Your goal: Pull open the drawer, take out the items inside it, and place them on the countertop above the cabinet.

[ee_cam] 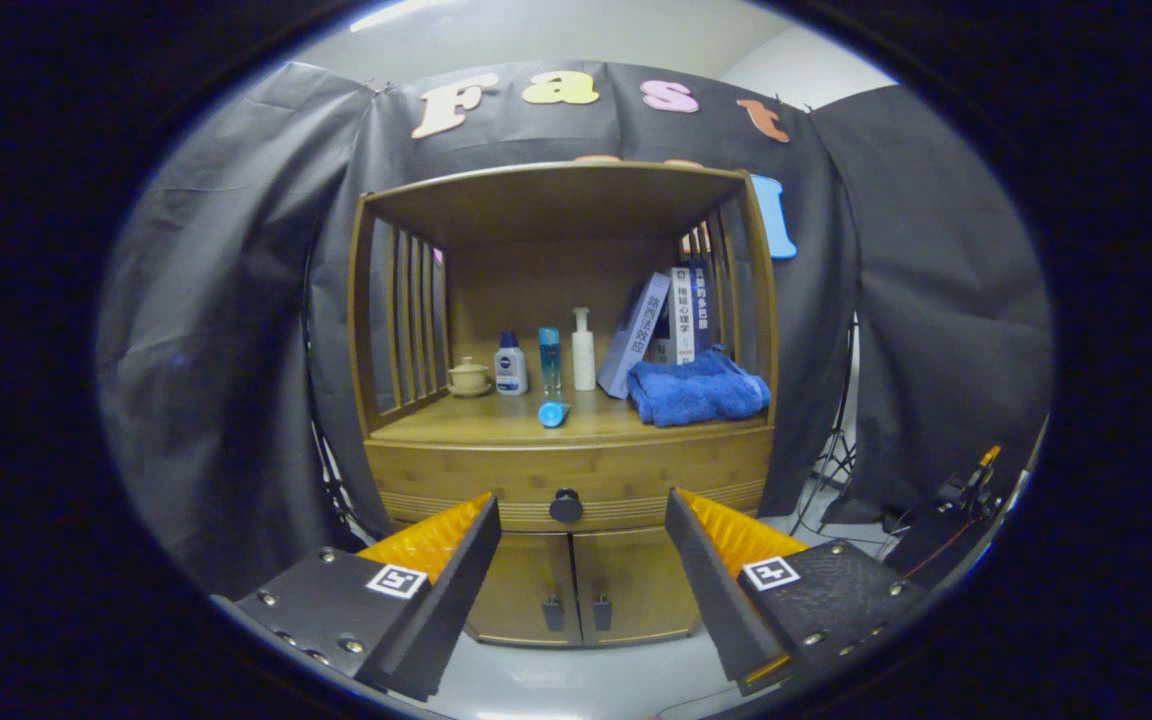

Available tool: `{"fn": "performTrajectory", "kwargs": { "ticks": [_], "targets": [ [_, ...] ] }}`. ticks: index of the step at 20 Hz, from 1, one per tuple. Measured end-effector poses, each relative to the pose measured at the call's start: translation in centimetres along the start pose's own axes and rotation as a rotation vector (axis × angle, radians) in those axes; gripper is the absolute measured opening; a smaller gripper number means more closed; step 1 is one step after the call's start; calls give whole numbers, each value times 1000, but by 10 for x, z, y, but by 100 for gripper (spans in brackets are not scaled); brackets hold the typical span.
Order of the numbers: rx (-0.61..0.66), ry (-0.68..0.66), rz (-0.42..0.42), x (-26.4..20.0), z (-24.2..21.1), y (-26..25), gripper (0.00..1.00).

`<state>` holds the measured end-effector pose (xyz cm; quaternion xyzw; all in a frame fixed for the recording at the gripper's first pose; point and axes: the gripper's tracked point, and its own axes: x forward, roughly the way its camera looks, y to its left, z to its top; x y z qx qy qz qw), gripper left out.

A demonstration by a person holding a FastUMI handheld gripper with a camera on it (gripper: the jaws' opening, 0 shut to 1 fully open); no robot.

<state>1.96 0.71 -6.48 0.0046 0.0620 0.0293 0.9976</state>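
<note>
Dim booth, lit from overhead

We see a pale ceiling glow above the cabinet (566,400), its shelf interior shadowed yet sharp. Fisheye bending bows its top and posts, more toward the rim. The parted fingers (436,560) of our gripper (583,560) look soft; the floor (576,680) shows faint glare.

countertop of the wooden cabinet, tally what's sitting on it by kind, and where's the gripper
Bottles: 3 (white-and-blue bottle, clear blue bottle, white pump bottle)
Blue tube lying down: 1
Beige lidded ceramic cup: 1
Upright books: 3, it seems
Folded blue towel: 1
Total: 9

Gripper: jaws open, short of the closed drawer's round black knob.
</note>
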Motion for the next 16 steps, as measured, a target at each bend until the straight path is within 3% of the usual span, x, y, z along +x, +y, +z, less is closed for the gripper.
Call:
{"fn": "performTrajectory", "kwargs": {
  "ticks": [7,16],
  "targets": [
    [20,-83,60,-49,76,17,99],
    [17,-77,64,-54,71,25,99]
  ]
}}
